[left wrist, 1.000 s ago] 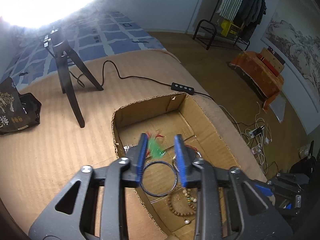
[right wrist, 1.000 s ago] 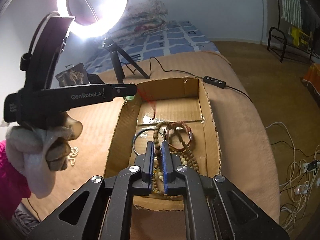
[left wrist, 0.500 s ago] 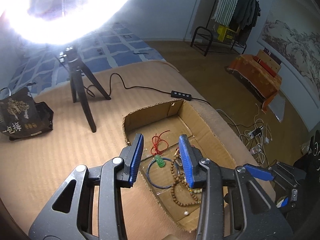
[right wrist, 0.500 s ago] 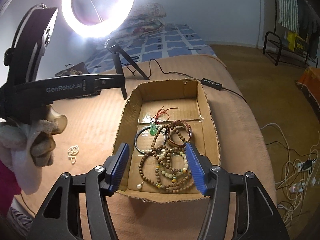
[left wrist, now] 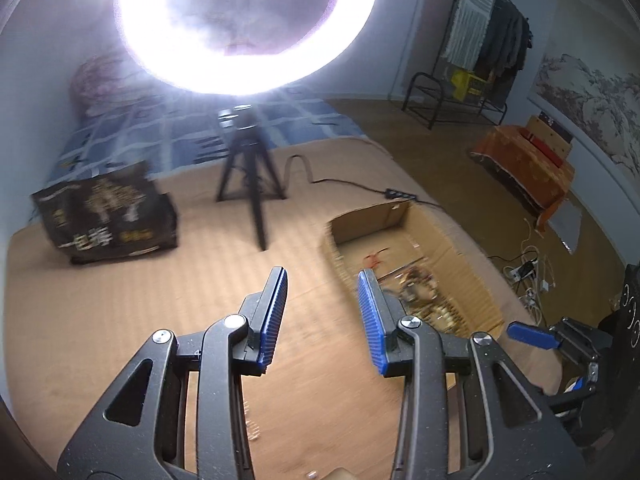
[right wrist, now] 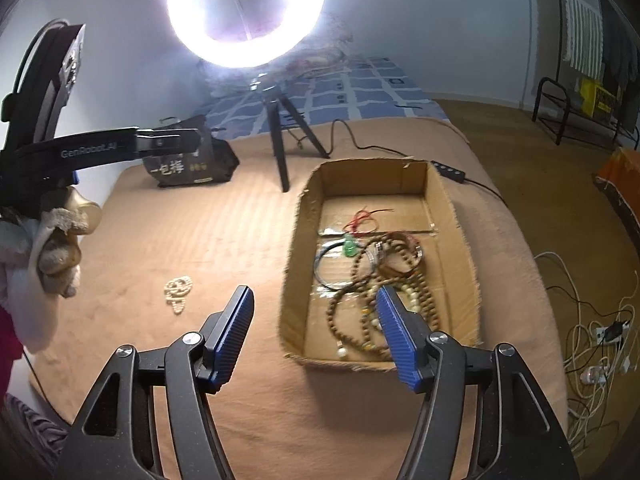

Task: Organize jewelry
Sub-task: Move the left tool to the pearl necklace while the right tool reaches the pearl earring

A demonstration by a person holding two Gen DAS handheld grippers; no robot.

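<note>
Both of my grippers were empty at that point. The right gripper point(right wrist: 314, 330) had just been opening, its blue pads spread wide with nothing between them, hanging over the near left corner of the cardboard box point(right wrist: 294, 248) at centre right of its frame. The left gripper point(left wrist: 322, 318) stood partly spread, also holding nothing, over bare tan bedcover point(left wrist: 140, 300) left of the box.

The box already held a tangle: wooden bead strands point(right wrist: 360, 304), a blue bangle point(right wrist: 324, 264), a green pendant point(right wrist: 351, 247) on red cord point(right wrist: 362, 216), a leather bracelet point(right wrist: 400, 252). One pearl strand point(right wrist: 178, 292) lay alone on the cover, at left centre of the right view, well apart from the box.

My worry was that strand (small, pale, heaped on soft fabric). Pads closing on a loop could pinch the cover with it, or catch a few beads and let the rest trail and snag on the box's ragged near wall. The left view was badly blurred and the ring light point(left wrist: 248, 24) flared across its top, so I judged aiming from it risky.
</note>
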